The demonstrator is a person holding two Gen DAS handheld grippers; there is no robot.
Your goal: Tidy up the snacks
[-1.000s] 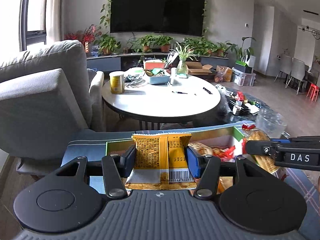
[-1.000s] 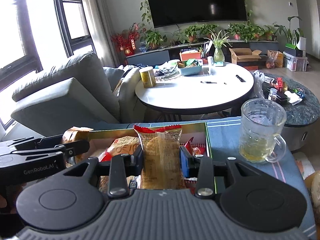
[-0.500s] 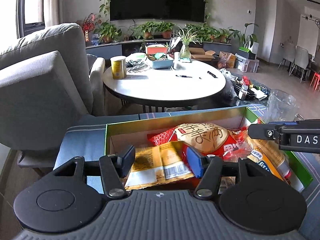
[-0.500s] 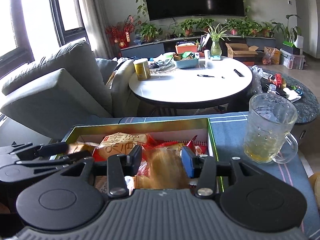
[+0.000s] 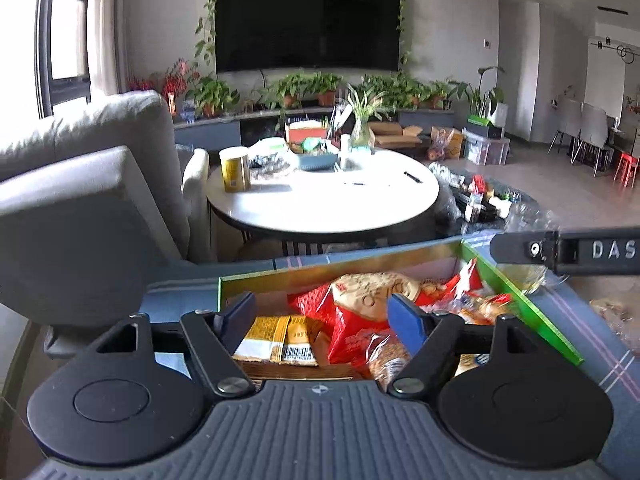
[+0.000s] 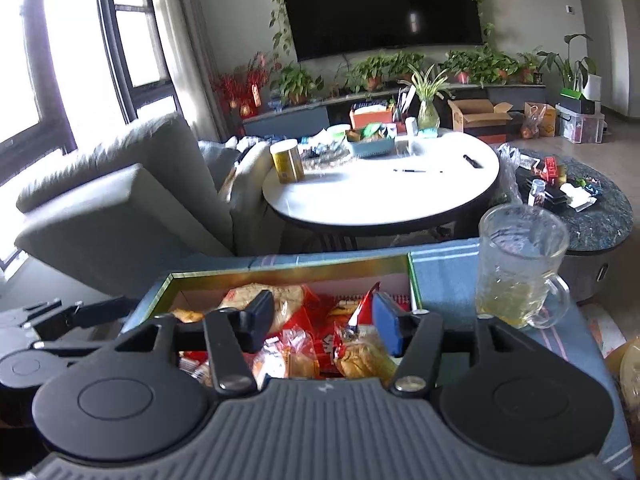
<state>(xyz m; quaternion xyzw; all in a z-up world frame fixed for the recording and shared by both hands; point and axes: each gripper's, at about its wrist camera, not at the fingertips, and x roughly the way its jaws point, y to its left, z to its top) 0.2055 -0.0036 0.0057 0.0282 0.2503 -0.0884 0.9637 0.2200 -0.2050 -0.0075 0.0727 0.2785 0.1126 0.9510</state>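
Green-rimmed box [image 5: 516, 292] holds yellow packet [image 5: 280, 340], red bags [image 5: 360, 320]. Left gripper [image 5: 326, 316] jaws just opened, empty; right gripper [image 6: 320, 320] wide, empty. Glass mug [image 6: 520, 268] beside box.

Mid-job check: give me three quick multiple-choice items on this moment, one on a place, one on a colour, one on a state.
1. Where is the yellow packet?
A in the box
B on the round table
C in the mug

2. What colour is the tin on the round table?
A blue
B yellow
C red

3. What is the left gripper doing?
A clamping the packet
B open, gripping nothing
C holding the mug

Answers: 1 A, it lies flat among the snacks; 2 B, a yellow label; 3 B, its jaws have just opened clear of the packet.
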